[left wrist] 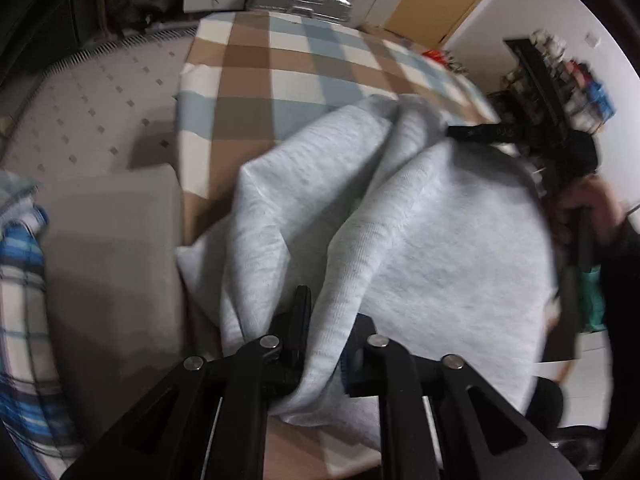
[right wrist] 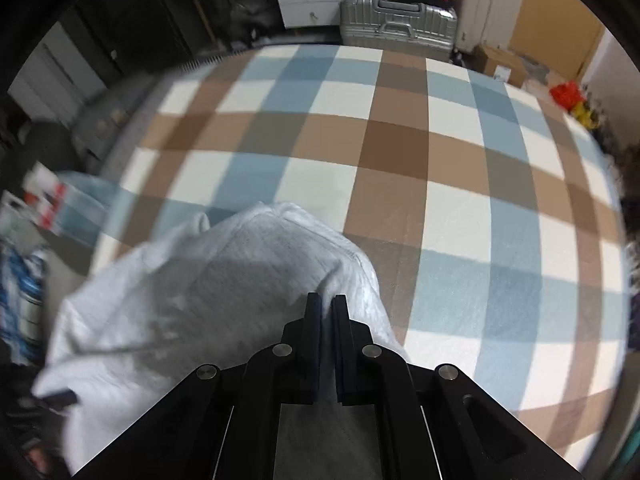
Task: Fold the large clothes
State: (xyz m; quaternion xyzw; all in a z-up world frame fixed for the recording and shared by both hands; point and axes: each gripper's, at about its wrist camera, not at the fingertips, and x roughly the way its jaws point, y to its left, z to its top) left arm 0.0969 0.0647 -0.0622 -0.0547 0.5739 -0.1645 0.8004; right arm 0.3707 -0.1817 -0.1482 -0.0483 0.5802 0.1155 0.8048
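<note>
you're mid-fold | left gripper (left wrist: 324, 320) clamped on grey garment (left wrist: 420, 220) edge | right gripper (right wrist: 326, 308) pinching its fabric | garment bunched on checked sheet (right wrist: 400, 140), flattening left

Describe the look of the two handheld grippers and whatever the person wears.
Both the left gripper and the right gripper are matte black, with flat slim fingers on angular linkage arms joined by round silver pivot pins. The hand ends in a dark sleeve.

Pale grey garment (left wrist: 420, 240) lies on a sheet (right wrist: 440, 152) checked brown, blue-grey and cream. At nine o'clock, a blue-and-white plaid cloth (left wrist: 20, 280); at twelve, a silver suitcase (right wrist: 396, 24). Grippers black.
</note>
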